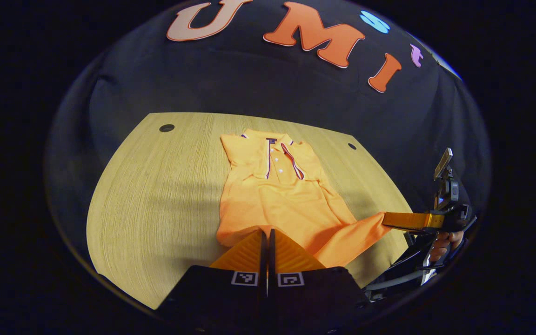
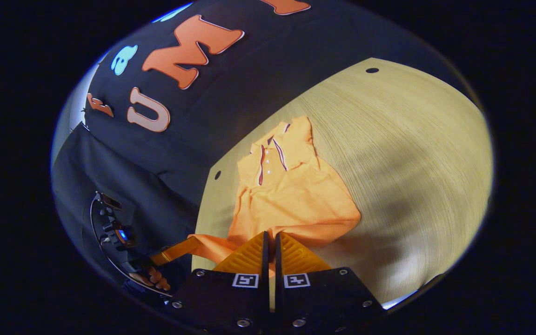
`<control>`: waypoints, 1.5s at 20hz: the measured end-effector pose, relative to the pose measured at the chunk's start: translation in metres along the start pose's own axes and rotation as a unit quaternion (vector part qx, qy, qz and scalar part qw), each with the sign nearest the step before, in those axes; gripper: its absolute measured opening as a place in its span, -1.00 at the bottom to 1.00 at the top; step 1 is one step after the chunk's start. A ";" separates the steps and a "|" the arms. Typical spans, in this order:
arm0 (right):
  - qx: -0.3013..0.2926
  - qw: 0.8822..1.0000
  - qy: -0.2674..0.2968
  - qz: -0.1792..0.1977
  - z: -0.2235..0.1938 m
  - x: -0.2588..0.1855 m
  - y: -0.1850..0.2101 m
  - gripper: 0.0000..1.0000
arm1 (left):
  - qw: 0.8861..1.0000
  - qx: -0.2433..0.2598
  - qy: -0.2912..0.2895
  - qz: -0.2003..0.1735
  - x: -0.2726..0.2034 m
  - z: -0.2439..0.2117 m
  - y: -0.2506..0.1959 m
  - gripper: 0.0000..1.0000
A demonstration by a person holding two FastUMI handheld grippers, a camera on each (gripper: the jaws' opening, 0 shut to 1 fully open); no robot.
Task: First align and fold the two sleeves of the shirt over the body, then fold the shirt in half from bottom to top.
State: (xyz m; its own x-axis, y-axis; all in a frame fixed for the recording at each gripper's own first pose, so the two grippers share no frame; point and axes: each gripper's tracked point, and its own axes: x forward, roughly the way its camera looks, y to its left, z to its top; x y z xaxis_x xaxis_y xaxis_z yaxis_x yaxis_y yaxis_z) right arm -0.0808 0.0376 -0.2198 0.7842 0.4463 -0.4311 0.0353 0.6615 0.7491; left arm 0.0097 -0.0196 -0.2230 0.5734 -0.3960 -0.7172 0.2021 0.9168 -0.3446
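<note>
Orange polo shirt made of soft knit cloth is seen lying flat on the pale wooden table, with its bottom edge near and its collar far. At the near edge, the left gripper is seen pressed together on the hem, and the right gripper is seen pinching the other bottom corner the same way. In the left gripper view, that corner is seen pulled out to the side into a point. The sleeves seem to be folded in over the body already, so the first part is judged done. The fold from bottom to top is judged to be only starting. Small wrinkles are seen in the middle of the cloth. Farther off, a row of white buttons and a striped collar are seen
</note>
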 end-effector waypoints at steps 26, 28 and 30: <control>-0.089 0.991 -0.097 -0.018 0.218 0.144 0.056 -0.89 | 0.992 0.057 -0.115 0.000 0.139 0.244 0.060 -0.99; -0.097 0.990 -0.096 -0.030 0.231 0.164 0.054 -0.89 | 0.992 0.057 -0.111 0.001 0.163 0.254 0.067 -0.99; -0.098 0.990 -0.088 -0.043 0.242 0.185 0.047 -0.89 | 0.993 0.059 -0.105 0.006 0.186 0.264 0.075 -0.99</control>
State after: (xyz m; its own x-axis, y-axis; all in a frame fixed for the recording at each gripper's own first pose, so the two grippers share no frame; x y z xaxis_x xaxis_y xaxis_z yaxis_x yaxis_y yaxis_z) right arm 0.2158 0.0059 -0.1429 0.8802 0.2830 -0.3811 -0.0009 0.8039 0.5947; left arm 0.3412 -0.0109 -0.2223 0.7266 -0.3772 -0.5744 0.2790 0.9258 -0.2550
